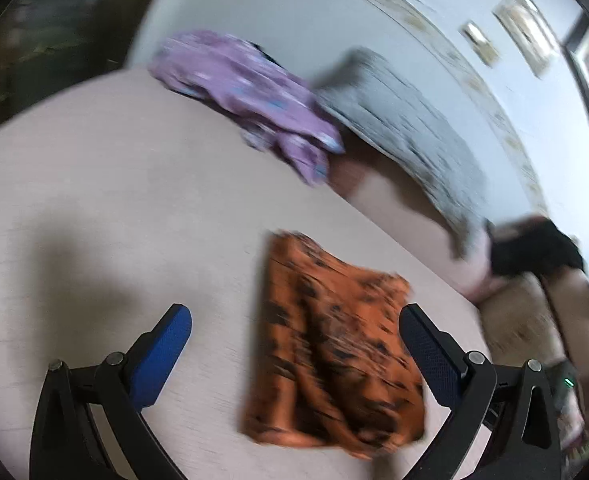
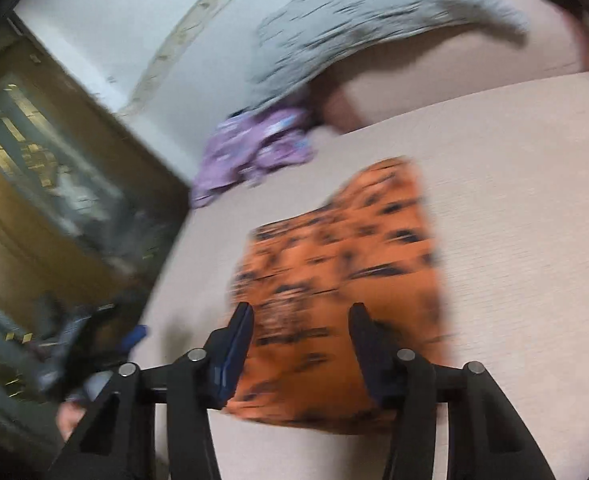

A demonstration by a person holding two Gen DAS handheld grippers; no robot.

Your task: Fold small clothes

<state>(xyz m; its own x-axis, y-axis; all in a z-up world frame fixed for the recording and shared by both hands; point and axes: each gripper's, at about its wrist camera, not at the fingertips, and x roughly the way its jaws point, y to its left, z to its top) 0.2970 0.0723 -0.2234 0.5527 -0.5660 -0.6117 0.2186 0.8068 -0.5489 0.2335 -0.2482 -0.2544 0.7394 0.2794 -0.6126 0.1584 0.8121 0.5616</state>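
Note:
An orange garment with black markings (image 1: 326, 320) (image 2: 354, 260) lies folded flat on the pale table (image 1: 94, 200) (image 2: 514, 200). My left gripper (image 1: 294, 314) is open wide above the table, its blue pads on either side of the garment's near half, and nothing is gripped. My right gripper (image 2: 302, 309) hangs over the garment's near edge. It is open, and its pads show no cloth pinched between them. Both views are blurred.
A crumpled purple garment (image 1: 250, 92) (image 2: 254, 148) lies at the table's far edge. Behind it is a grey patterned cushion (image 1: 406, 128) (image 2: 366, 12) on a pinkish seat. A glass-fronted cabinet (image 2: 54, 160) stands to the left, beyond the table edge.

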